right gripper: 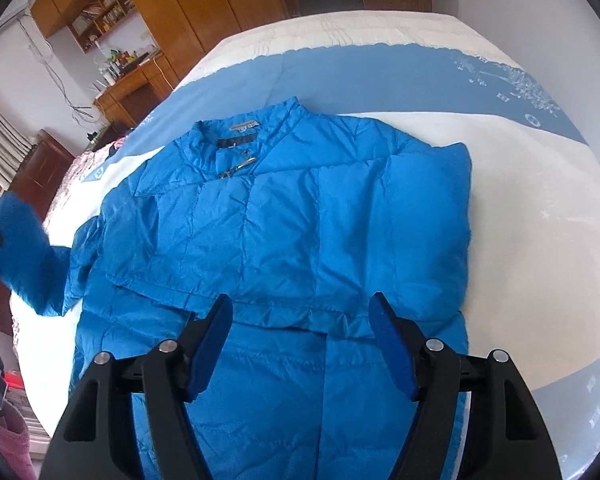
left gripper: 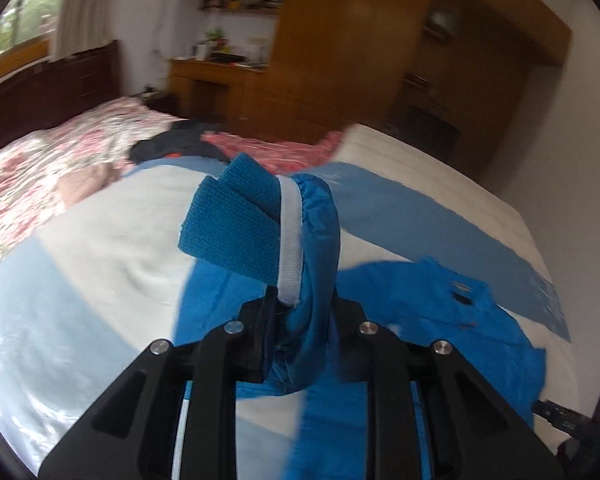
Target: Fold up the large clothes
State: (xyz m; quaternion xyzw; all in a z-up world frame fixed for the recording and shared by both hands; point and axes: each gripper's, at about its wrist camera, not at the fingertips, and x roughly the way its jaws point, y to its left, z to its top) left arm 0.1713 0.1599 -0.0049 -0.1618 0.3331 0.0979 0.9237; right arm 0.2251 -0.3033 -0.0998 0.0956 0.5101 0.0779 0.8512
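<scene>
Bedroom backdrop — wooden wardrobe (left gripper: 352, 40), cluttered desk (left gripper: 216, 68), curtain (left gripper: 82, 4) by the window. Underneath it all, a bed (right gripper: 540, 208) dressed in a white cover with broad blue bands, floral bedding (left gripper: 60, 160) bunched toward the dark headboard.

Spread flat across the cover: a bright blue puffer jacket (right gripper: 284, 216), collar pointing away toward the far edge, zipper pull glinting just below the neck. Already folded in on one side, with a panel lying across the chest and its hem running straight across the body just ahead of the right gripper.

Left gripper (left gripper: 300, 328) clamped tight on the sleeve cuff (left gripper: 284, 232) — knitted blue ribbing and a white strip poking up past the fingertips, sleeve lifted clear of the bed. Same sleeve visible in the right wrist view as a blurred blue shape raised at the far left edge.

Right gripper (right gripper: 300, 340) spread wide, blue pads (right gripper: 392, 352) bare, nothing between them, hovering low over the jacket's lower half.
</scene>
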